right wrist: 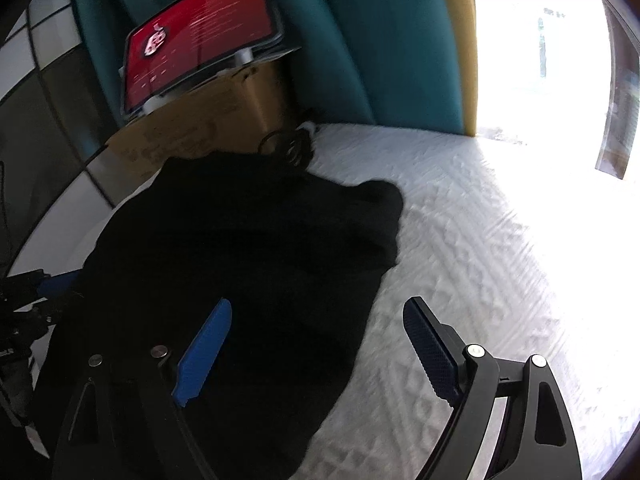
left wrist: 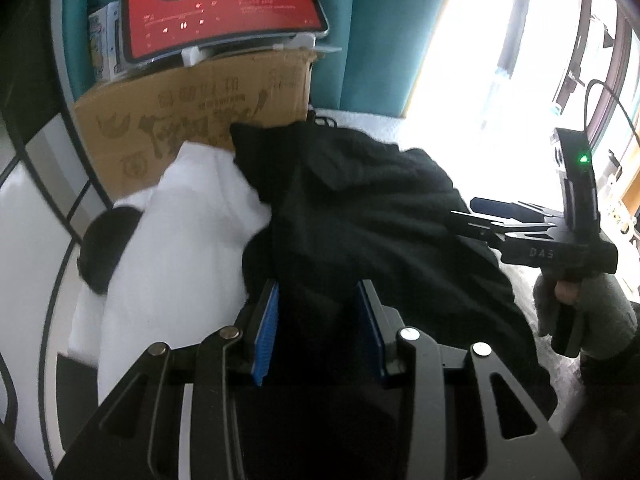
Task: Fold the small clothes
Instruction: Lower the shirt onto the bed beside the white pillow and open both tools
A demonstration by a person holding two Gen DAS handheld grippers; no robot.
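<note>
Evidently soft and limp, the black garment [left wrist: 360,220] seems pinched in the left claw [left wrist: 320,328]; the right claw [right wrist: 316,344] gapes empty, so grab an edge.

Surface: white quilted mattress [right wrist: 460,240] with a raised woven pattern.
Back edge: teal curtain [right wrist: 392,48] hangs behind the mattress; a yellow strip borders it on the window side.
Window: strongly overexposed daylight [right wrist: 540,60] at the right; detail outside cannot be resolved.
Back left corner: cardboard box [left wrist: 192,120] with dark printed graphics stands on the mattress.
On box: tablet [left wrist: 220,4] tilted upright, red screen lit.
Left side: white panels [left wrist: 32,216] divided by dark lines.
</note>
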